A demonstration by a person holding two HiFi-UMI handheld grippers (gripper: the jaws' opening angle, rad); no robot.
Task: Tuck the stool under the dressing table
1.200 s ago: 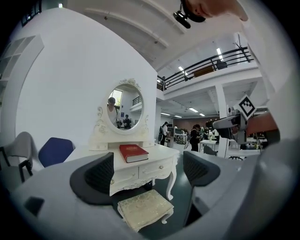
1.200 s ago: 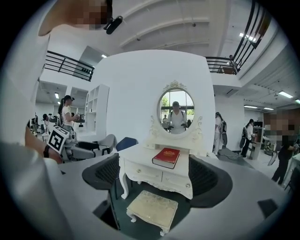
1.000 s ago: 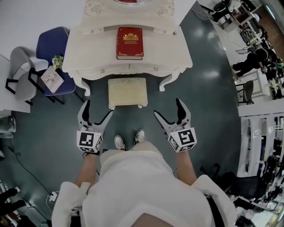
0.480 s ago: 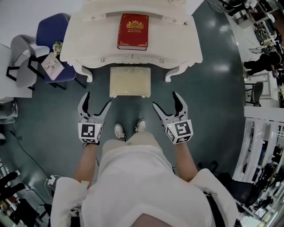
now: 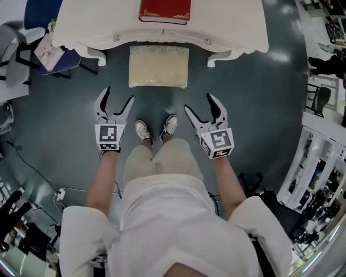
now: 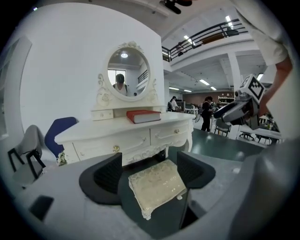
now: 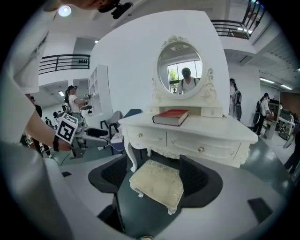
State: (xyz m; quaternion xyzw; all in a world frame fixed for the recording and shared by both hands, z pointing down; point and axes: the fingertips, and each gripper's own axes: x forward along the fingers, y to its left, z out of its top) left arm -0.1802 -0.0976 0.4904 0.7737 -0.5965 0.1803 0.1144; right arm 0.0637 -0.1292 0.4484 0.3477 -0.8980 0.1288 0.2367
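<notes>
The cream stool (image 5: 159,66) stands on the dark green floor (image 5: 259,108) at 12 o'clock from my shoes (image 5: 143,130). Its far edge sits right at the scalloped front edge of the white desk (image 5: 238,32). Nearly the whole seat is out in the open. It stands between the desk's two curved front legs, with a strip of bare floor on each side, wider on the 3 o'clock side.

My left gripper (image 5: 119,95) hangs at 7 o'clock from the stool, my right gripper (image 5: 199,103) at 5 o'clock, and both are clear of it. Both sets of fingers have just been closing a little, yet they are released and spread, grasping nothing. In each gripper view the stool shows in the gap, well beyond the pads.

A red book (image 5: 165,10) lies on the desk top at 12 o'clock, back from the front edge.

Past the desk's left corner, at 10 o'clock, a blue chair (image 5: 40,13) and a grey chair (image 5: 8,38) crowd that side. At 2 to 3 o'clock the floor runs open, out to the white furniture at the right edge.
</notes>
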